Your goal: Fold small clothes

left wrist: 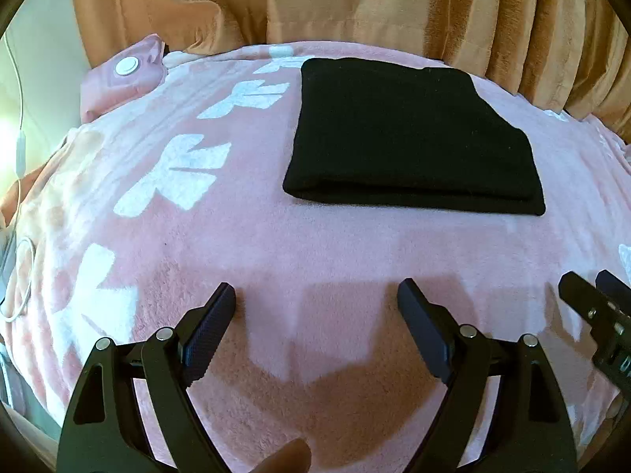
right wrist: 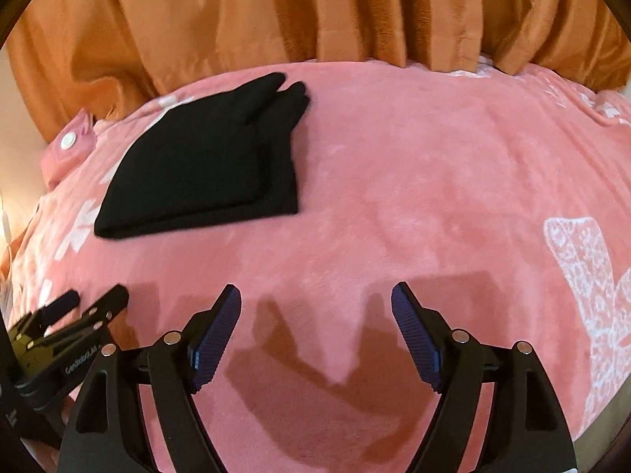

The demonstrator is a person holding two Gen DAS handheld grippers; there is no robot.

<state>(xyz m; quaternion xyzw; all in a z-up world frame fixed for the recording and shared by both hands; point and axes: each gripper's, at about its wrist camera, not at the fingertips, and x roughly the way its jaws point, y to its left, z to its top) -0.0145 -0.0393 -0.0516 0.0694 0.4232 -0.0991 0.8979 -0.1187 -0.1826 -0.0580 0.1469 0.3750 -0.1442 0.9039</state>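
A black garment lies folded into a flat rectangle on the pink blanket; it also shows in the right wrist view, at the upper left. My left gripper is open and empty, hovering over the blanket well short of the garment's near edge. My right gripper is open and empty, over bare blanket to the right of the garment. Each gripper shows at the edge of the other's view: the right one and the left one.
An orange curtain hangs behind the bed. The pink blanket carries white patterns on the left and a white print on the right. A pink pillow corner with a white button lies at the far left. White cables run at the left edge.
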